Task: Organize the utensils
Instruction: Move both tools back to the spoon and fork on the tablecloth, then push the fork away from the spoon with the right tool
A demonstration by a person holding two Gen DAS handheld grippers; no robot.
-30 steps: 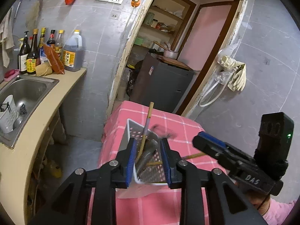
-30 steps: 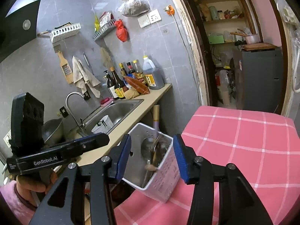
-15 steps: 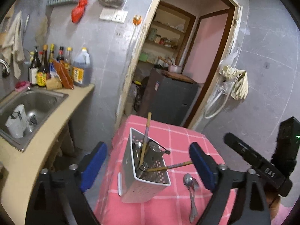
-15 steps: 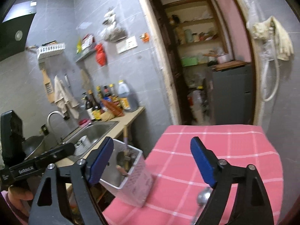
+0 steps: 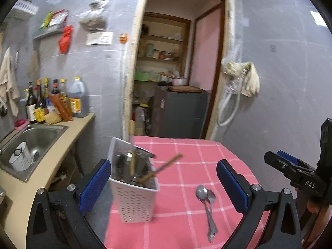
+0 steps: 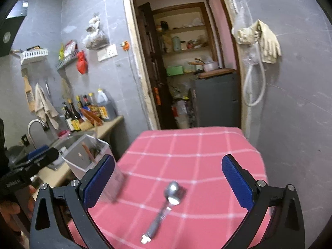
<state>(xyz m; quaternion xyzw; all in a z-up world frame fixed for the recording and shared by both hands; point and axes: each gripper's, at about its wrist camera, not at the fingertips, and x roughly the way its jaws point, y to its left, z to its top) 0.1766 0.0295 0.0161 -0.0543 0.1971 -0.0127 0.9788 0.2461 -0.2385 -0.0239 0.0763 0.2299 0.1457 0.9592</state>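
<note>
A white perforated utensil holder (image 5: pixel 132 197) stands at the left edge of the pink checked table (image 5: pixel 186 159). It holds metal utensils and wooden chopsticks (image 5: pixel 164 168) that lean out to the right. Two metal spoons (image 5: pixel 207 205) lie together on the cloth to its right. My left gripper (image 5: pixel 164 186) is open and empty, pulled back from the holder. My right gripper (image 6: pixel 168 180) is open and empty, with the spoons (image 6: pixel 166 205) lying between its fingers. The holder also shows at the left in the right wrist view (image 6: pixel 83 157).
A counter with a steel sink (image 5: pixel 31 141) and several sauce bottles (image 5: pixel 54 101) runs along the left. A doorway behind the table leads to a grey cabinet (image 5: pixel 178 114) and shelves. A hose and gloves (image 5: pixel 247 78) hang on the right wall.
Both grippers have opened wide and drawn back from the holder. The holder now stands free on the table. The right gripper has swung right, over the spoons.
</note>
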